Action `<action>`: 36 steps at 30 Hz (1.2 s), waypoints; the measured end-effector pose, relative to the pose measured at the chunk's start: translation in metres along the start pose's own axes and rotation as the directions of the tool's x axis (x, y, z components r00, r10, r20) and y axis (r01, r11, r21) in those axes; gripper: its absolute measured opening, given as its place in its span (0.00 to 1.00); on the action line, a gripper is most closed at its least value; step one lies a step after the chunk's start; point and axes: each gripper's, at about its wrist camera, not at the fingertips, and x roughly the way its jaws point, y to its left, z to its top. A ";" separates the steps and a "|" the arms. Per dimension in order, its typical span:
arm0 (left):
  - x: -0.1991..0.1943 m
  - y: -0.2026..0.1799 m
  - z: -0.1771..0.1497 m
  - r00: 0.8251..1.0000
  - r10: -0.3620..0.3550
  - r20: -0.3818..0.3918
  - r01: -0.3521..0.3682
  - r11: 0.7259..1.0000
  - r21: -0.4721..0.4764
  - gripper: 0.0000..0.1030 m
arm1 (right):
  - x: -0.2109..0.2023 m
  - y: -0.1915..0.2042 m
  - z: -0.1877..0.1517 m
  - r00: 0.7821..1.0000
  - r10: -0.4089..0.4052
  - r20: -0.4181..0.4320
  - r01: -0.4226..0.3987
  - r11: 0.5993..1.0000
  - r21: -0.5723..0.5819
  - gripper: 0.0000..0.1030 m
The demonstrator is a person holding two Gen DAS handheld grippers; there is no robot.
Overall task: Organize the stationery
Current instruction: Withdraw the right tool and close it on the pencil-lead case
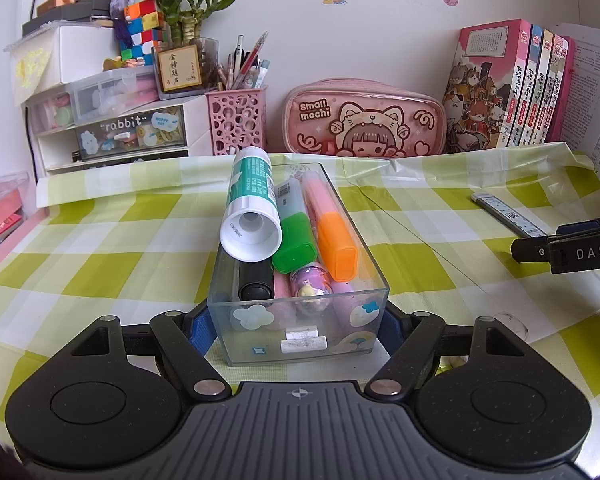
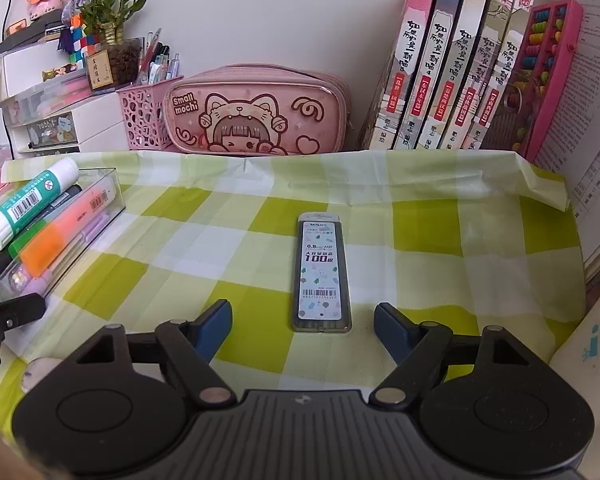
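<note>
Clear box (image 1: 300, 320), clamped by left gripper (image 1: 298, 326), holds glue and markers; lead case (image 2: 321, 272) at 12 o'clock of open right gripper (image 2: 303, 322) remains loose

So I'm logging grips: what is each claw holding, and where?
Left claw clamps the clear box by its near end's side walls; right claw holds nothing.

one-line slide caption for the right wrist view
Open right tool poised over a grey pencil-lead case lying flat on the green checked tablecloth.
</note>
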 end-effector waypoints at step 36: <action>0.000 0.000 0.000 1.000 0.000 -0.001 0.000 1.000 -0.001 0.73 | -0.040 0.052 -0.010 0.987 0.155 -0.052 -0.159 0.982 -0.099 0.46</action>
